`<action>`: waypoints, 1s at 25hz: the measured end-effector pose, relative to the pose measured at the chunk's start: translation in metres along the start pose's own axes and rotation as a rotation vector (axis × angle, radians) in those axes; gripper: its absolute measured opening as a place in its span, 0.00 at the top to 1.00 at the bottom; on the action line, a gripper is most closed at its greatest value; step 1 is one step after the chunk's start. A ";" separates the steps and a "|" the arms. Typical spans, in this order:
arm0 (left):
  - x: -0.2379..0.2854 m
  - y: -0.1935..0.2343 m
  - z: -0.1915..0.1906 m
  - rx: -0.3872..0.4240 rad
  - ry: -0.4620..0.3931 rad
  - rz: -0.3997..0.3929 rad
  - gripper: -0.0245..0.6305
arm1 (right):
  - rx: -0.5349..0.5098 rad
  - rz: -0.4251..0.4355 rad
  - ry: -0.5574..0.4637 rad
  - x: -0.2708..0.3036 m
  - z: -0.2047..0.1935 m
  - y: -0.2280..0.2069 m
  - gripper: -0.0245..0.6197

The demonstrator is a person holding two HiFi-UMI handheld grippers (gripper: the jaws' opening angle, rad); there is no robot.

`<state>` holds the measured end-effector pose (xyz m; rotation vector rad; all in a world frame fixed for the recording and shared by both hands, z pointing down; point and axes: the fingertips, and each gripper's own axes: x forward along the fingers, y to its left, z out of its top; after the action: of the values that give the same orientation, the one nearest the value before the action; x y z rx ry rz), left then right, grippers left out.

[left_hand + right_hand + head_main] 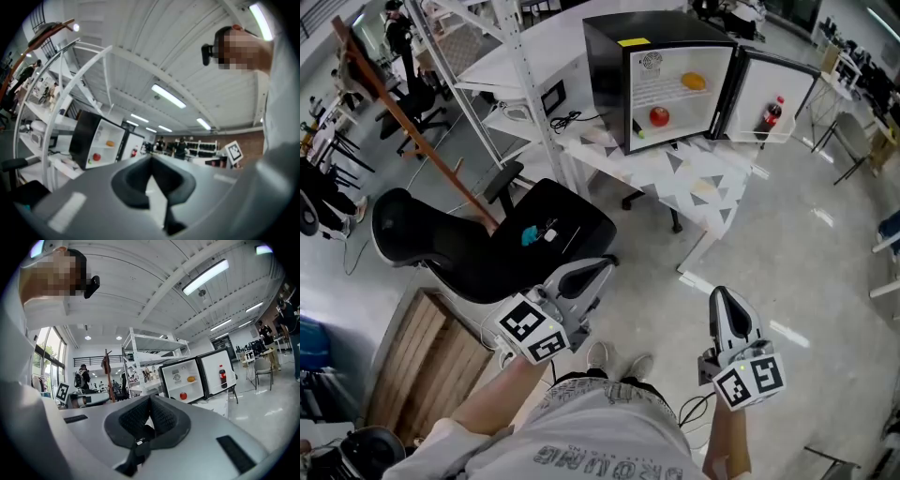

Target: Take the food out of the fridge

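Observation:
A black mini fridge [609, 70] stands on a white table [698, 178] far ahead, with its door [769, 94] swung open to the right. On the upper shelf lies an orange food item [695, 82], and below it a red round one [659, 116]. A cola bottle [772, 113] stands in the door. Low in the head view, my left gripper [605, 262] and right gripper [721, 293] are both shut and empty, far from the fridge. From the left gripper [151, 158] the fridge [89, 138] shows at left. From the right gripper [150, 397] the fridge [183, 380] and bottle [222, 376] show ahead.
A black office chair [487, 239] stands just ahead of my left gripper, between me and the table. White shelving [516, 56] rises left of the fridge. A wooden board [431, 361] lies on the floor at lower left. People stand in the far background.

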<state>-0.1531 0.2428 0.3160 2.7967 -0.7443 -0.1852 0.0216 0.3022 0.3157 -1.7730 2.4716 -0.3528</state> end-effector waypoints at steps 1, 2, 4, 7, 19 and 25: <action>0.001 -0.001 0.000 0.000 0.000 0.001 0.96 | 0.001 0.001 0.000 -0.001 0.000 -0.001 0.96; 0.001 -0.002 -0.001 0.001 0.000 0.003 0.96 | 0.004 0.002 0.000 -0.002 -0.001 -0.003 0.96; 0.003 -0.003 -0.002 0.002 0.001 0.007 0.96 | 0.009 0.004 0.000 -0.003 -0.001 -0.006 0.96; 0.006 -0.008 -0.004 0.005 0.003 0.011 0.96 | 0.015 0.010 0.000 -0.005 -0.003 -0.010 0.96; 0.026 -0.035 -0.011 0.021 0.001 0.042 0.96 | 0.032 0.062 -0.007 -0.021 0.003 -0.036 0.96; 0.037 -0.047 -0.017 0.028 -0.009 0.053 0.96 | 0.018 0.085 -0.012 -0.028 0.006 -0.049 0.96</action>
<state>-0.0957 0.2673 0.3182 2.8008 -0.8279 -0.1786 0.0775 0.3130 0.3196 -1.6524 2.5178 -0.3559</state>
